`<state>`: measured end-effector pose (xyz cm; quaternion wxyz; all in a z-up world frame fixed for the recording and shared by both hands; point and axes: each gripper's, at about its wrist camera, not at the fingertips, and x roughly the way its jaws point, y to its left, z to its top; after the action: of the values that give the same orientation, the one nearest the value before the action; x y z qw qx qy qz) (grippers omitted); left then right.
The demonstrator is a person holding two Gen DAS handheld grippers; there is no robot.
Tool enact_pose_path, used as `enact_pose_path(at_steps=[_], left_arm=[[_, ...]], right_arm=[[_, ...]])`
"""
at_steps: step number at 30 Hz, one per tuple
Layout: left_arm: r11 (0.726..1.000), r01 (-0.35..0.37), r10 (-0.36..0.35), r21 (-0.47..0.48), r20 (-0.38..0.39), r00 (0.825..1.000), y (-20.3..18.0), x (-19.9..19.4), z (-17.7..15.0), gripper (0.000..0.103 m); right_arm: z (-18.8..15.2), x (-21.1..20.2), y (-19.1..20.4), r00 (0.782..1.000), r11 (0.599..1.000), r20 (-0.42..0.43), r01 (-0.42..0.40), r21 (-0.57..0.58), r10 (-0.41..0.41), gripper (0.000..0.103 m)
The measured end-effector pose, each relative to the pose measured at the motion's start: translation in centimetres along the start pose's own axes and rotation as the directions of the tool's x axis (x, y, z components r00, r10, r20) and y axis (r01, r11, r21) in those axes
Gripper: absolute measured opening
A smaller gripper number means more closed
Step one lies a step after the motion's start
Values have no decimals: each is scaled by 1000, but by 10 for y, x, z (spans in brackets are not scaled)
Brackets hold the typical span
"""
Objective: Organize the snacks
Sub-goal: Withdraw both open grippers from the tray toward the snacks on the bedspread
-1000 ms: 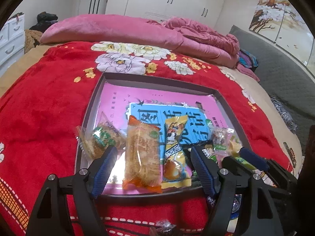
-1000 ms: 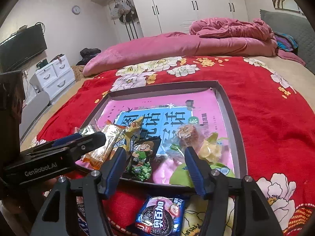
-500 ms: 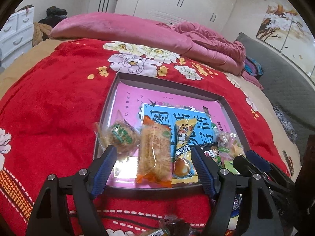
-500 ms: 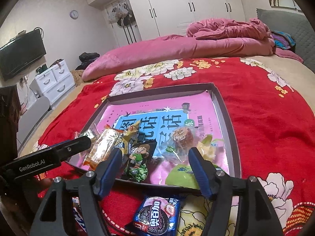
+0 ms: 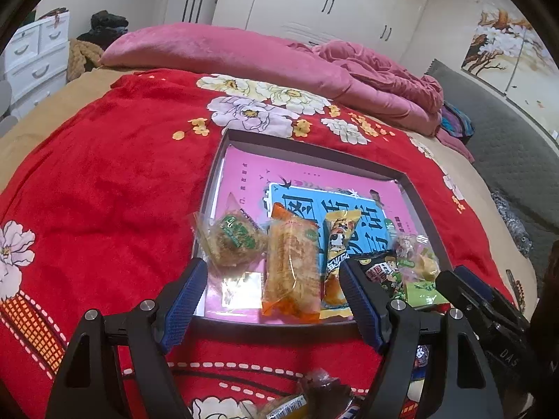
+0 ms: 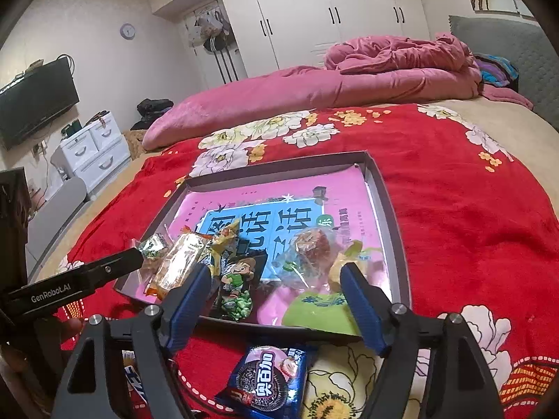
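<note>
Snacks: five or six packets lie in a row along the near edge of the tray; loose ones lie on the red blanket just short of that edge.
Key relation: the blue cookie packet lies on the blanket, below and between the fingers of the right claw, nearer the camera than the fingertips; its long axis runs roughly toward the tray.
Nearer hand: the right one, in my judgement; the left view shows only other loose wrappers at the bottom edge.
Right claw: jaws have just been opening and stand wide, nothing pressed between them; the tips hang over the near edge of the tray, above the cartoon packet and green packet.
Left claw: wide open, holding nothing; the orange packet and yellow packet show in the gap, lying lengthwise toward the far edge.
Next move, as a guess: right claw draws back and down to the cookie packet.
</note>
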<state>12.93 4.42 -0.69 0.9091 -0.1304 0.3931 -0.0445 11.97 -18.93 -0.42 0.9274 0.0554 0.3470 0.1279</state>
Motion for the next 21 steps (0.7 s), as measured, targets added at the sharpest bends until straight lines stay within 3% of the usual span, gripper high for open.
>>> enact_pose_path(at_steps=[21], left_arm=[[999,-19,19,-42,6,1000,17,-10,-1,79]], right_arm=[[5,-24,-20,995,996,69,64,57,-68,81]])
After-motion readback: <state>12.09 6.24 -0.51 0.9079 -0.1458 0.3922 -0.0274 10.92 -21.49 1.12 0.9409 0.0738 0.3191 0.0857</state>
